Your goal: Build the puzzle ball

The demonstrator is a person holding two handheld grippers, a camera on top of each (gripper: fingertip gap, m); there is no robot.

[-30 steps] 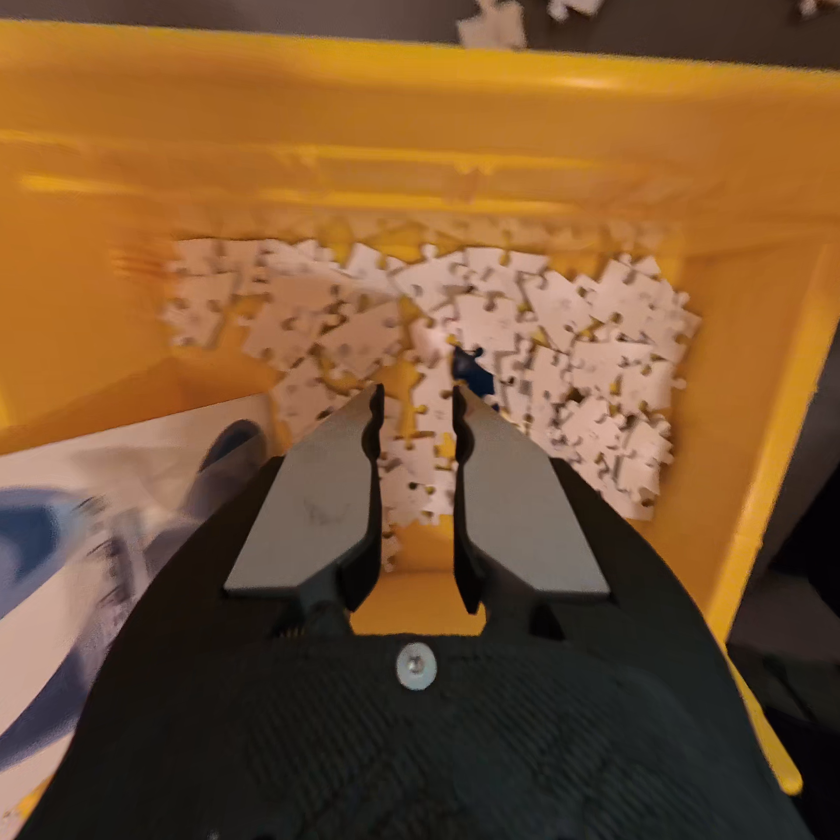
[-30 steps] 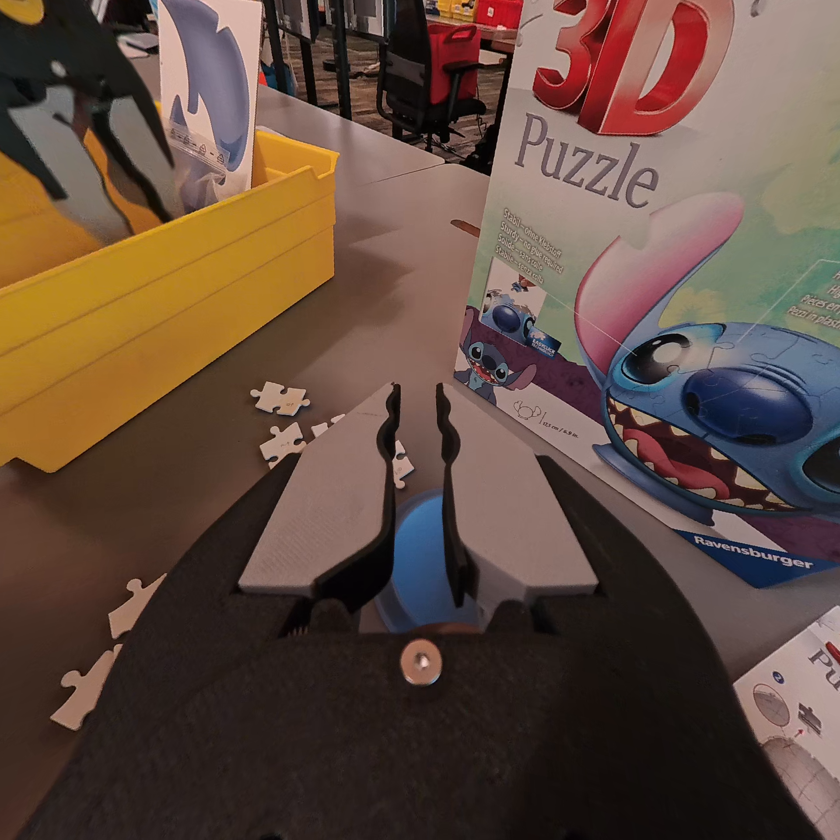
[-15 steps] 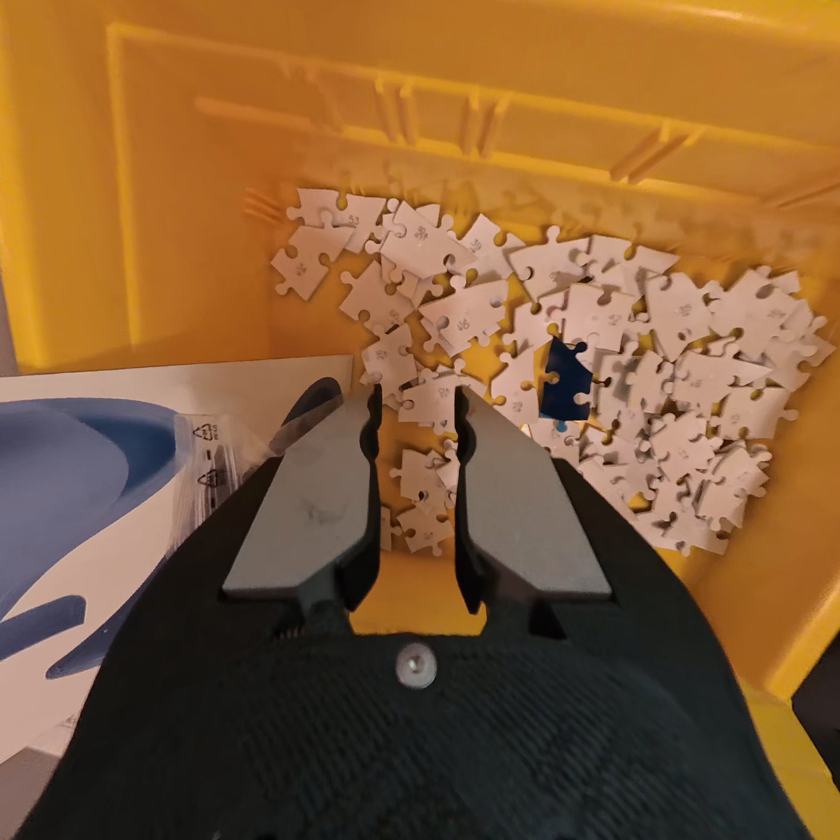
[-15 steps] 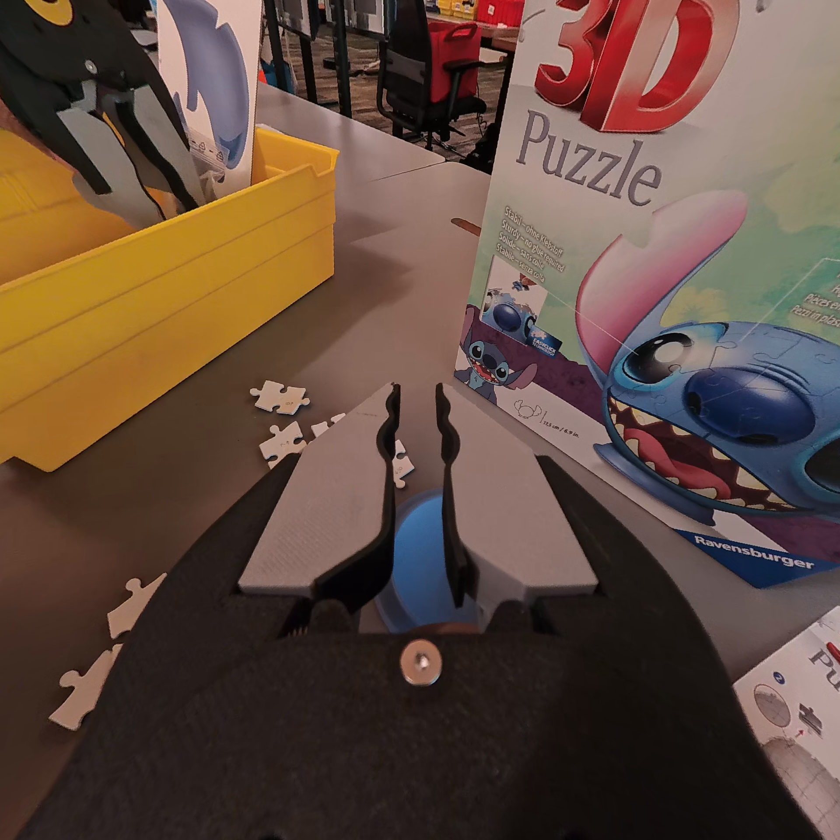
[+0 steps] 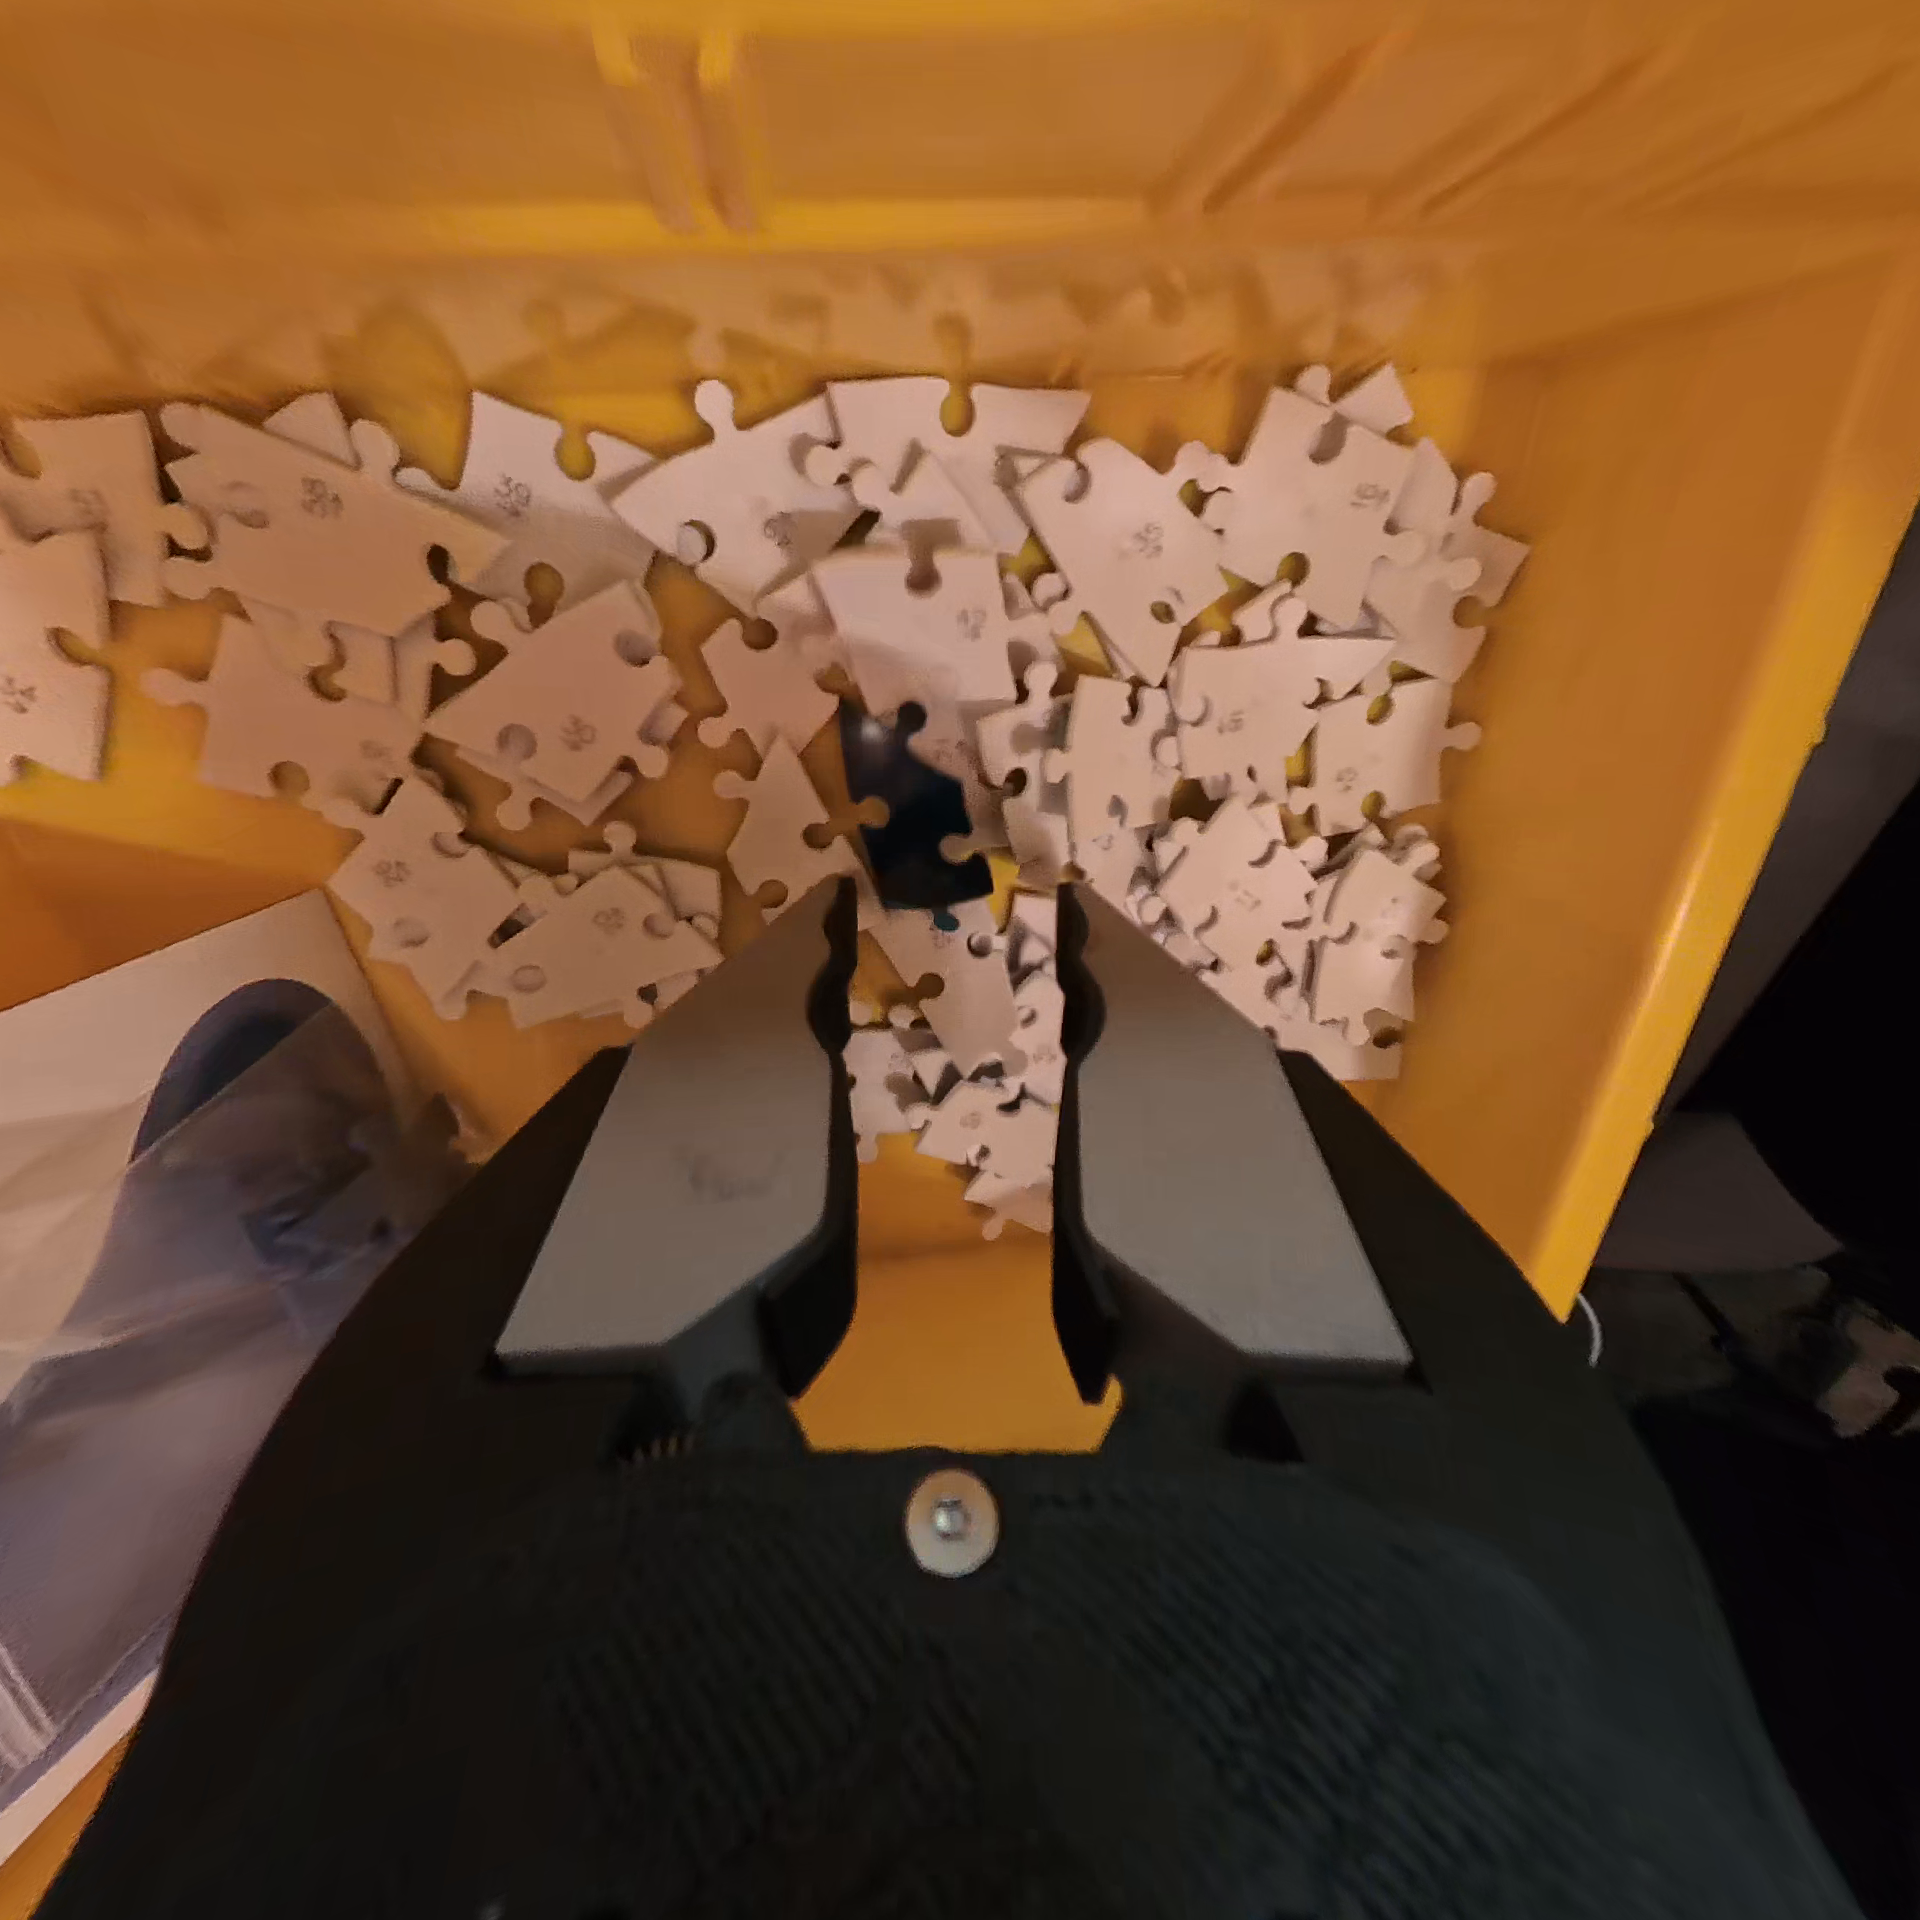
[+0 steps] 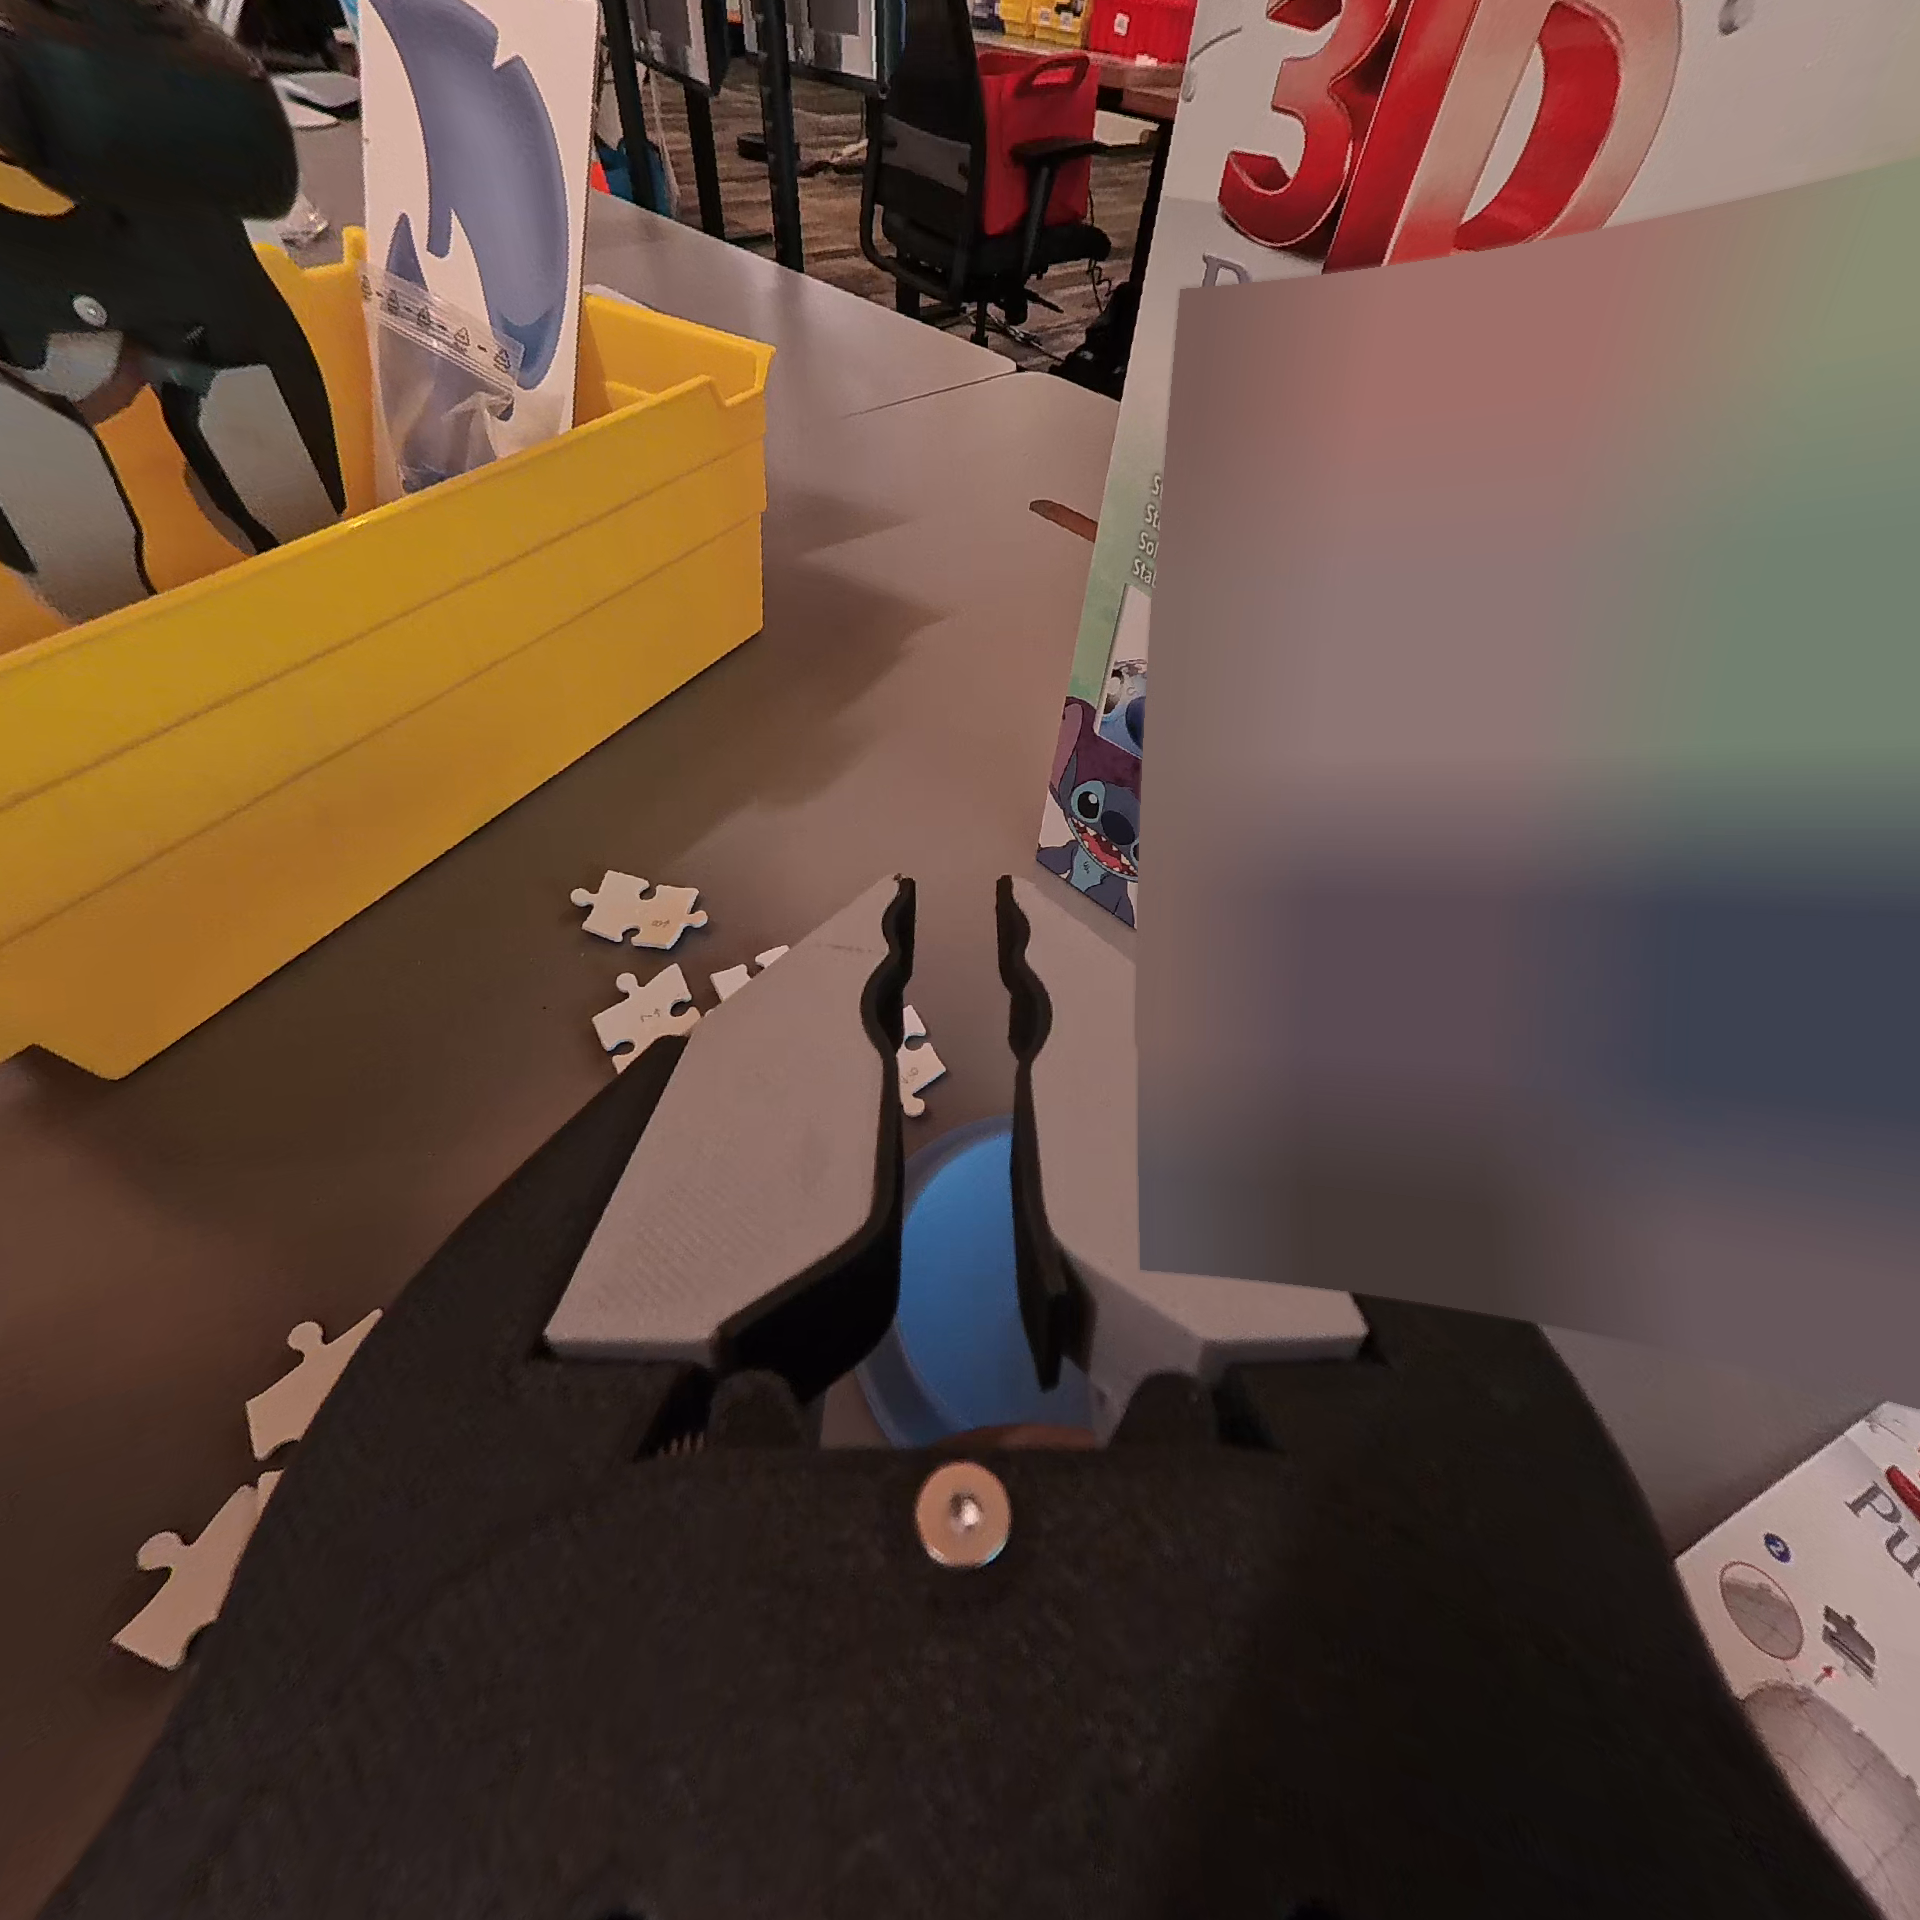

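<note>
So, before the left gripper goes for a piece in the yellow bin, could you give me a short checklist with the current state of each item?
1. left gripper open, nothing between its fingers: ok.
2. Target in line: the dark blue piece lies just beyond the fingertips, colour side up among the white pieces: ok.
3. Dark piece free to lift: white pieces overlap its edges: not ok.
4. Room inside the yellow bin: the walls stand clear of the fingers, though the printed card with its clear bag sits close on the left: ok.
5. Fingertip height above the pile: cannot tell, the view is blurred.
6. right gripper open and empty over the blue stand on the table: ok.
</note>
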